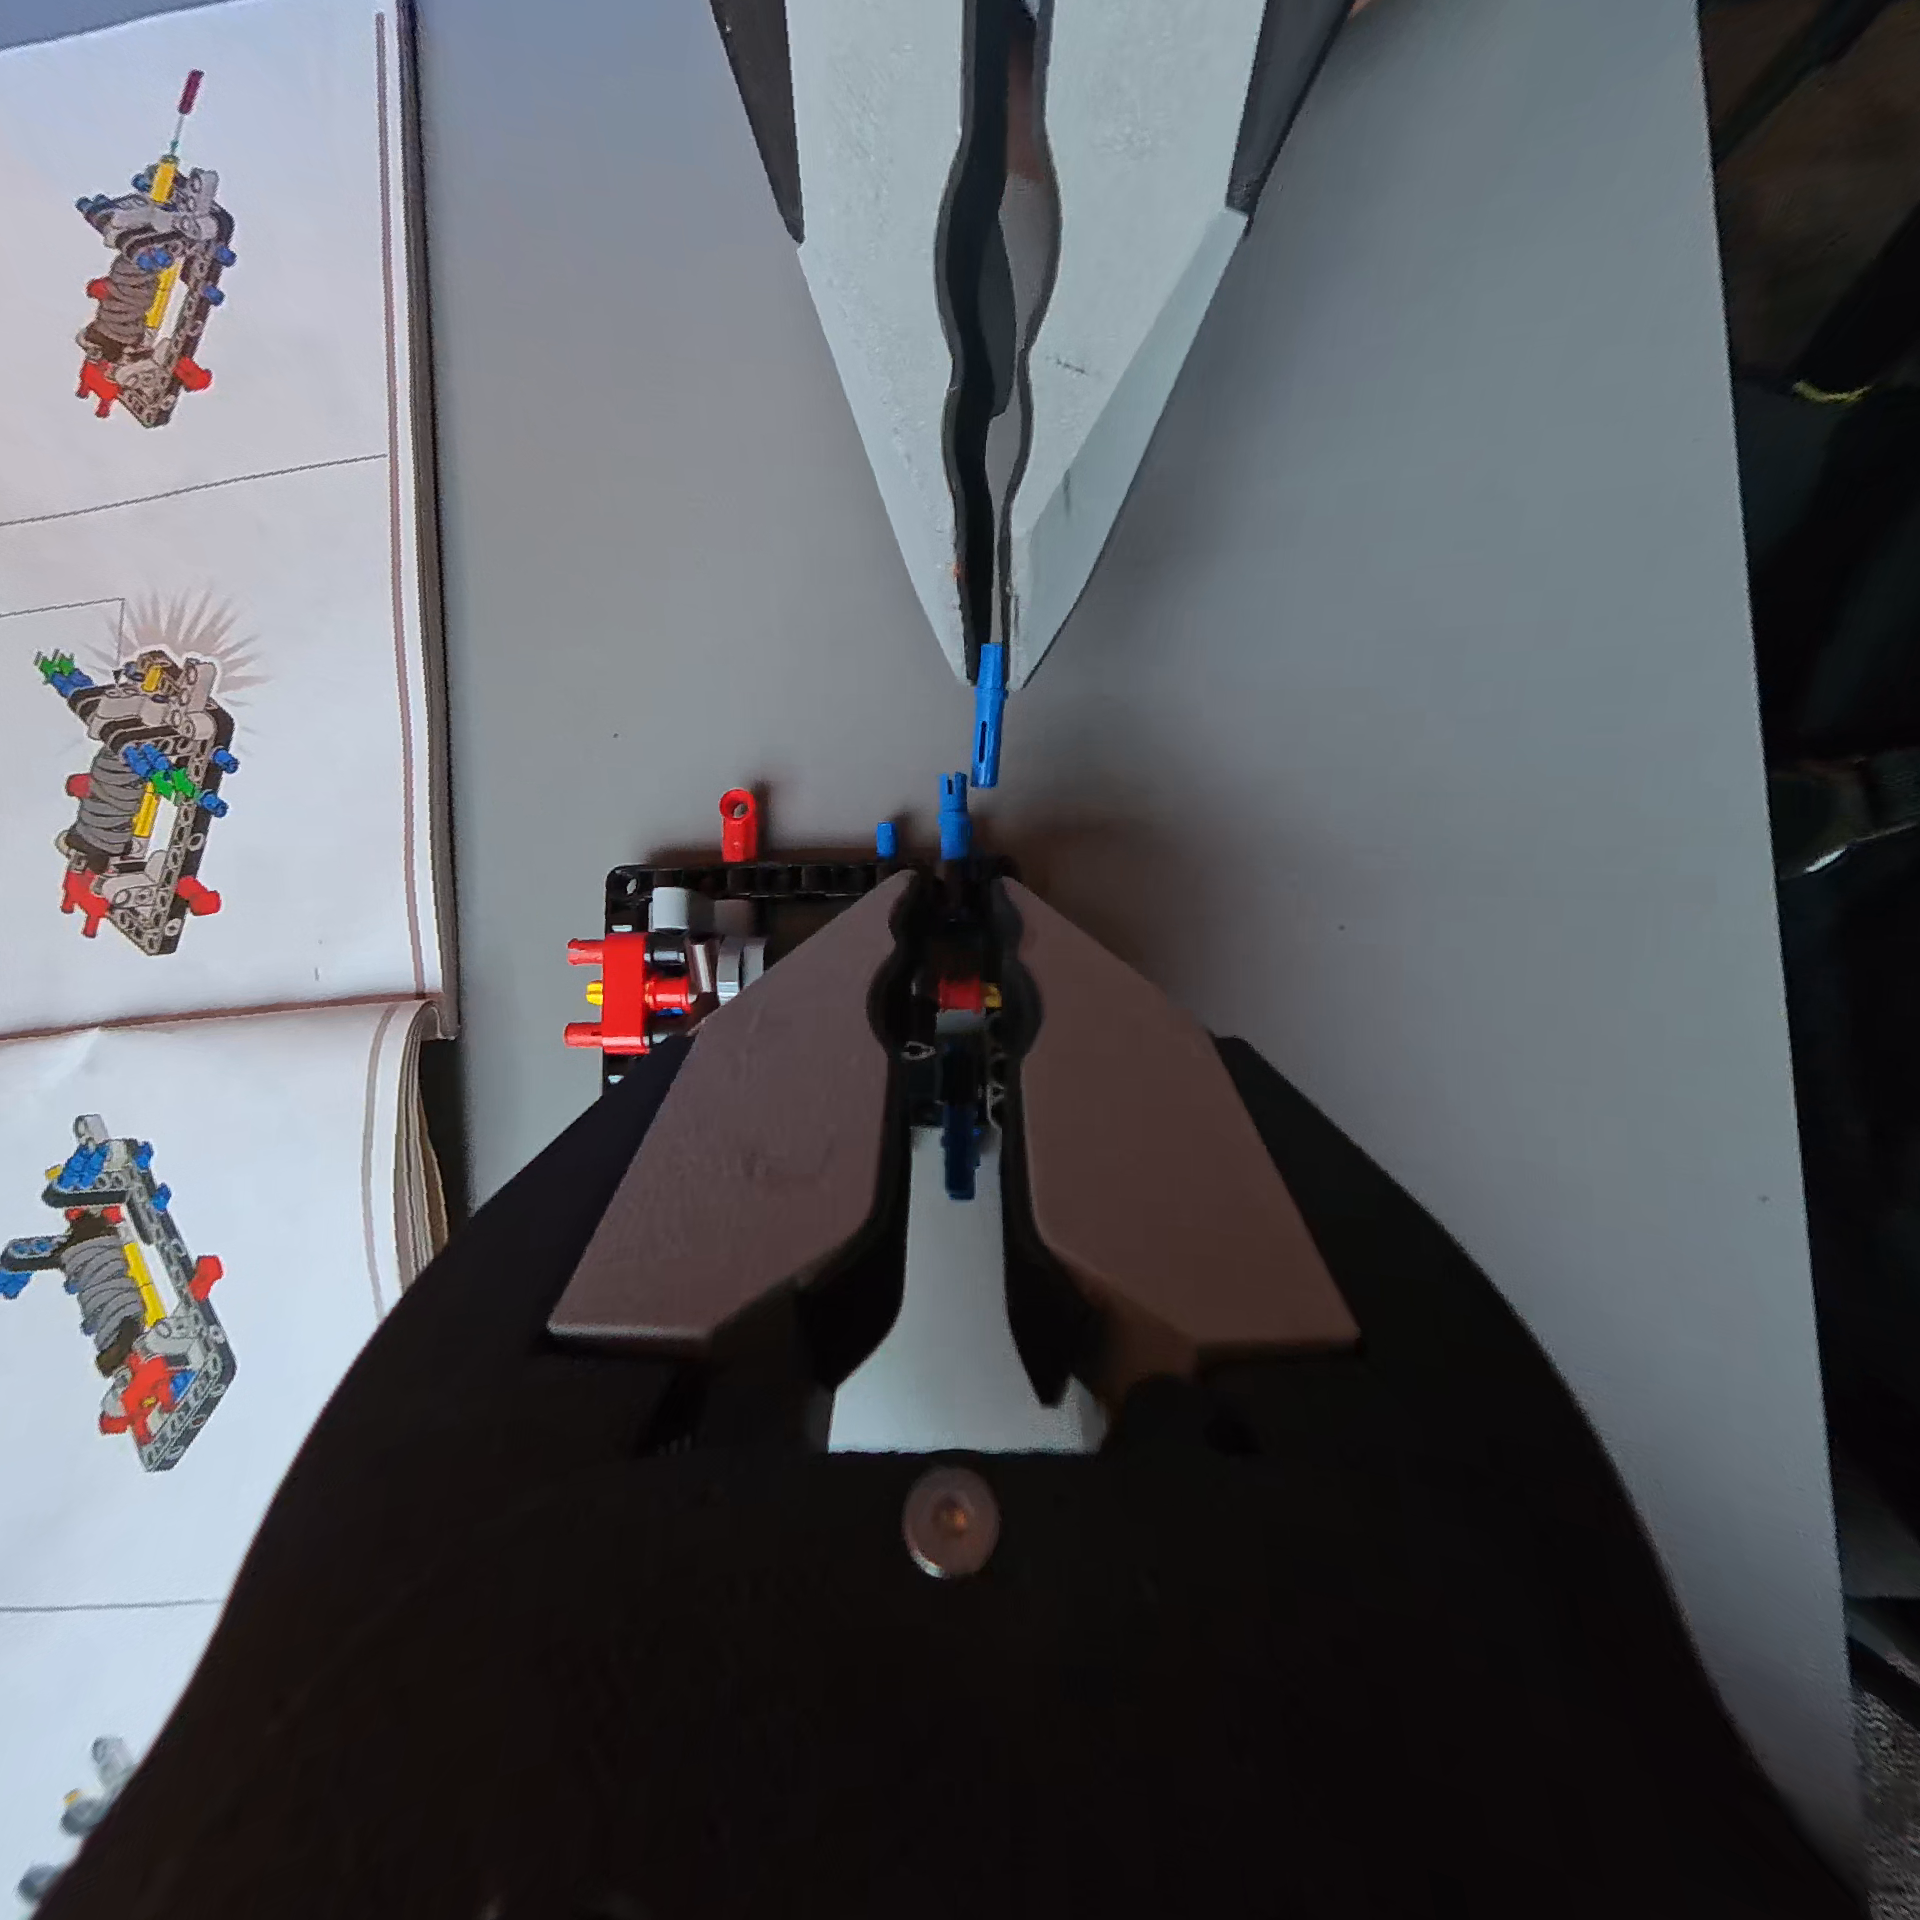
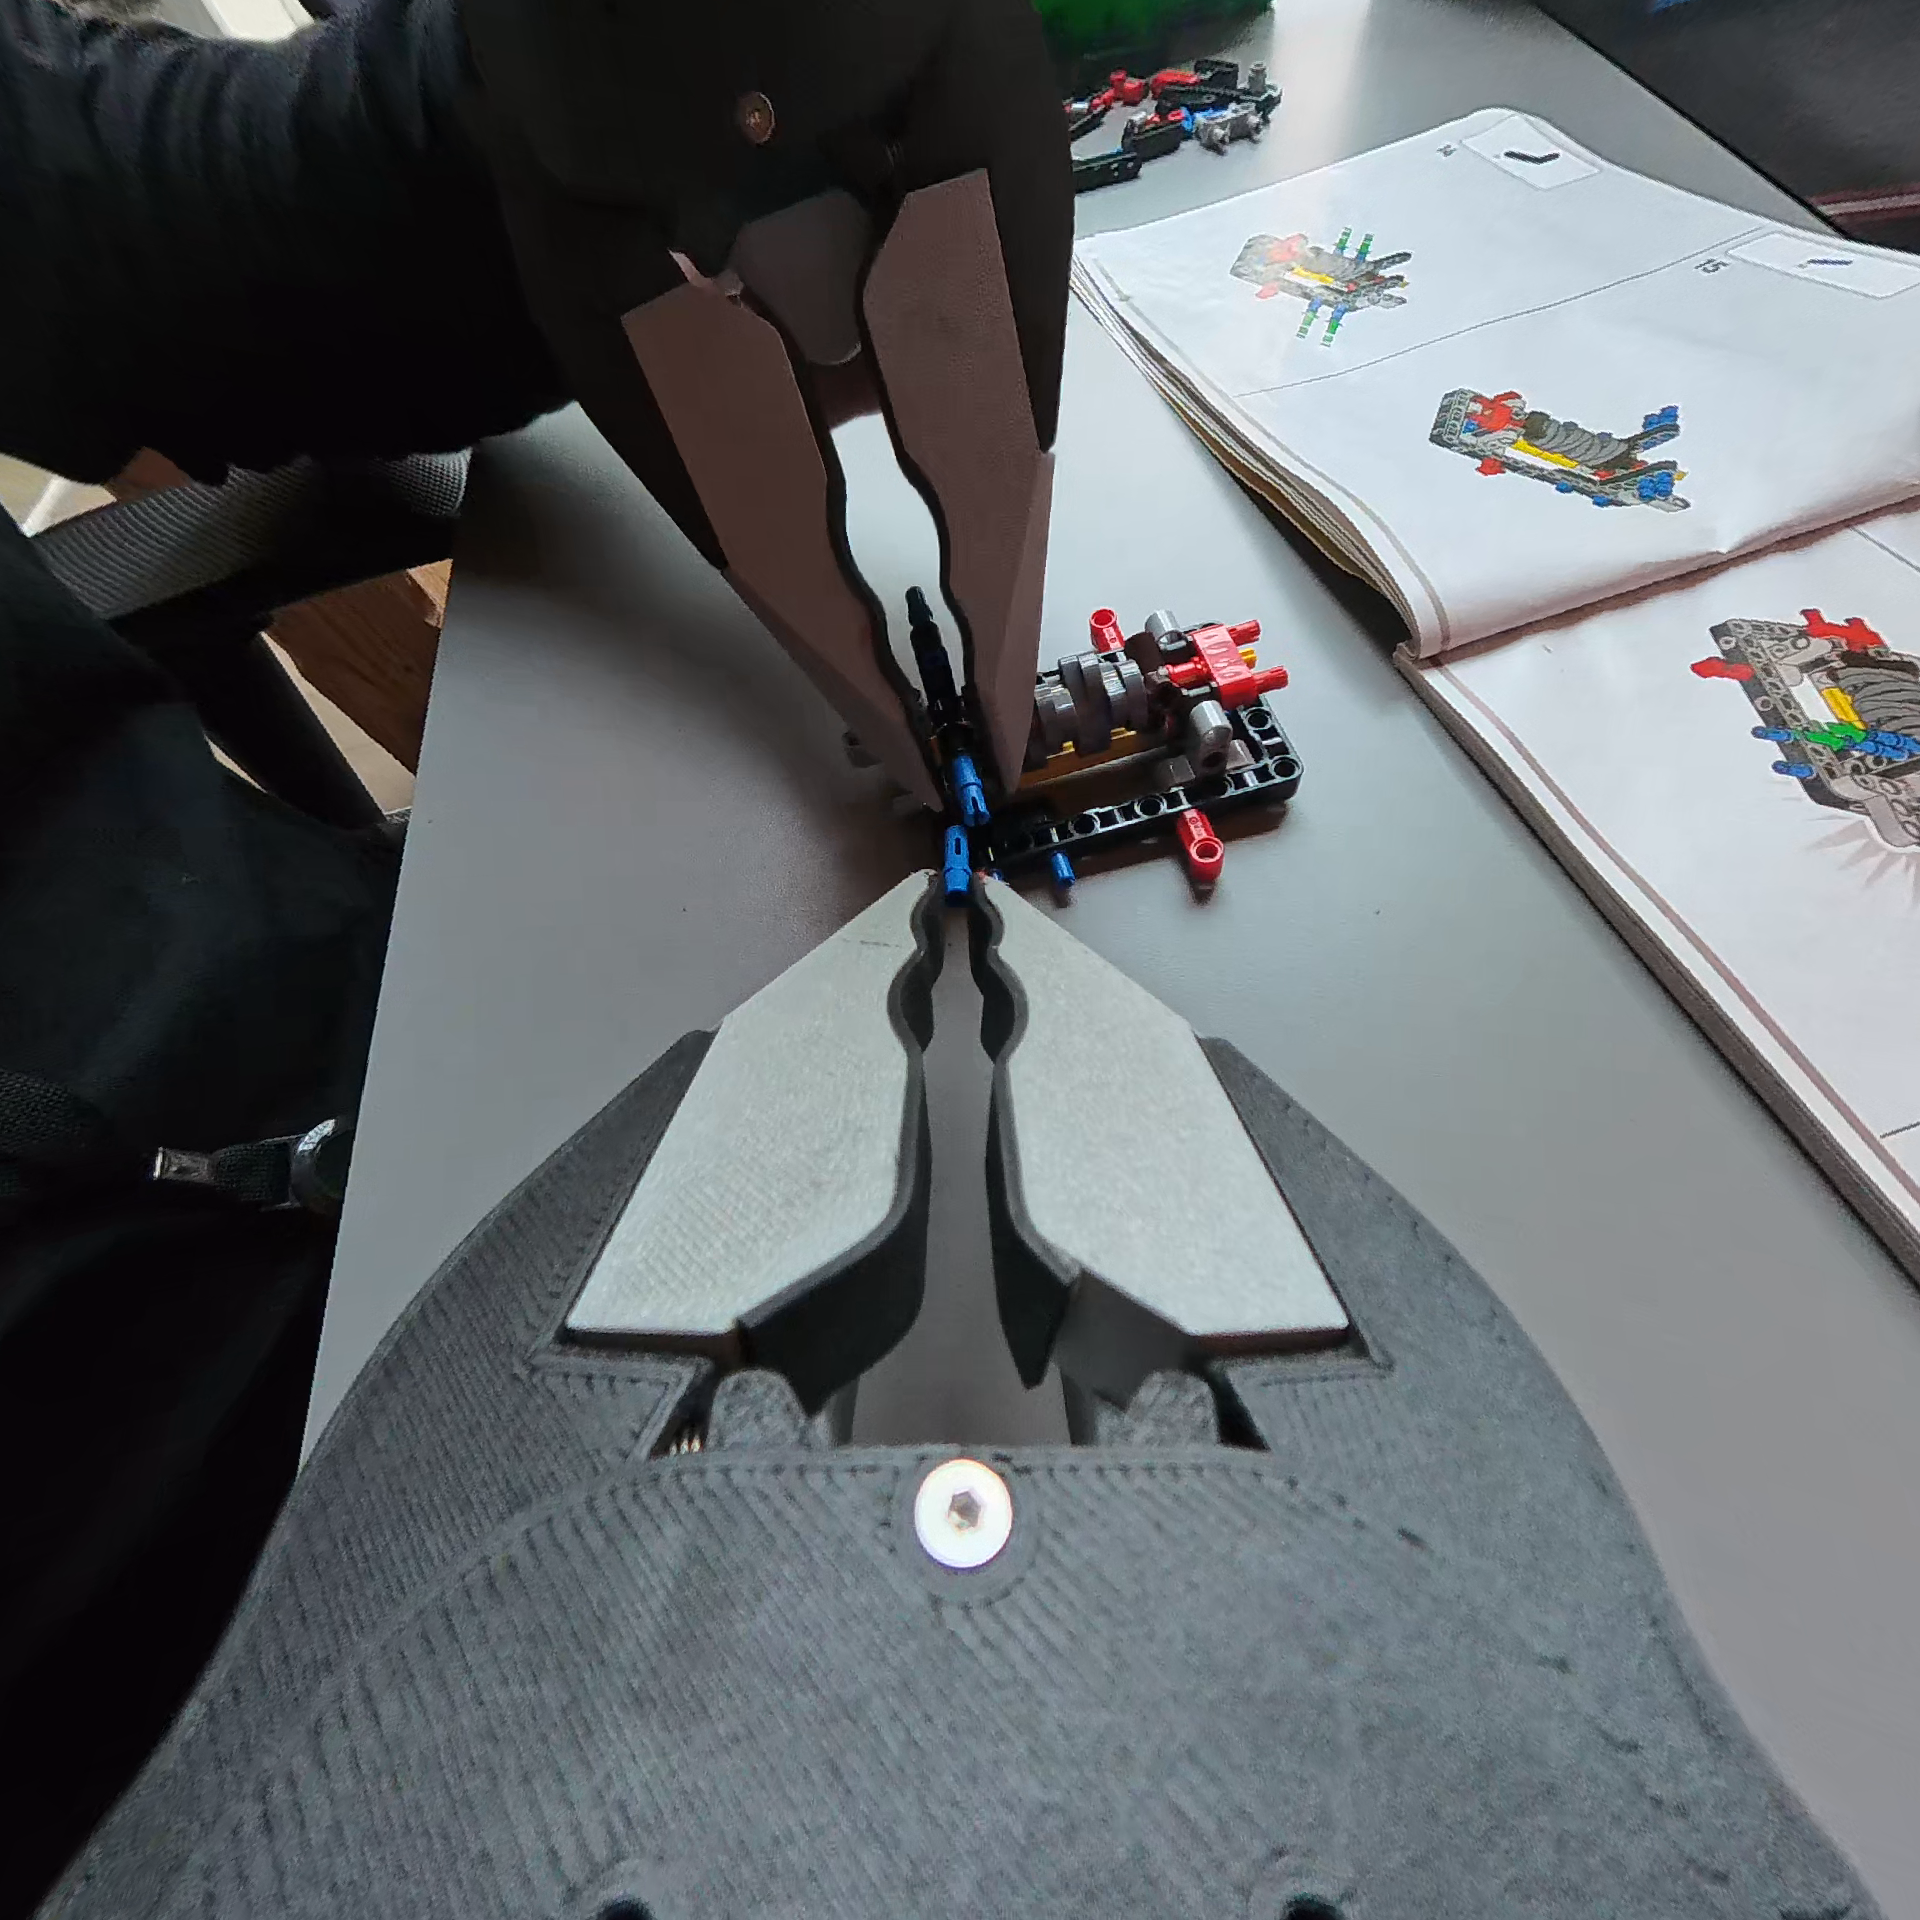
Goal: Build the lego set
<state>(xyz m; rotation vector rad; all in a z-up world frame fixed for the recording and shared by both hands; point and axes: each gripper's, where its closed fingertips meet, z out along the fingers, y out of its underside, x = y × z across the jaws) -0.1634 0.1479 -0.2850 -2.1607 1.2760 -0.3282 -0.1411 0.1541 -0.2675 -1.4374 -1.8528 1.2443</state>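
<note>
The lego assembly [image 1: 665, 977] is a black frame with grey gears and red connectors, lying on the grey table [image 1: 1351, 727]. My left gripper [image 1: 956, 881], with brown fingers, is shut on one end of the frame and holds it flat. My right gripper [image 2: 957, 885], with grey fingers, is shut on a loose blue pin [image 2: 956, 850]. In the left wrist view the blue pin [image 1: 987, 717] hangs just above and beside another blue pin [image 1: 953, 816] that stands in the frame's edge, apart from it. The assembly [image 2: 1153, 727] lies right of both grippers in the right wrist view.
An open instruction booklet [image 1: 197, 727] lies beside the assembly; it also shows in the right wrist view [image 2: 1558, 416]. A second part-built piece [image 2: 1174, 104] lies at the far end of the table. A red pin [image 2: 1200, 836] sticks out of the frame's side. A person's dark sleeve [image 2: 260, 208] is behind the left gripper.
</note>
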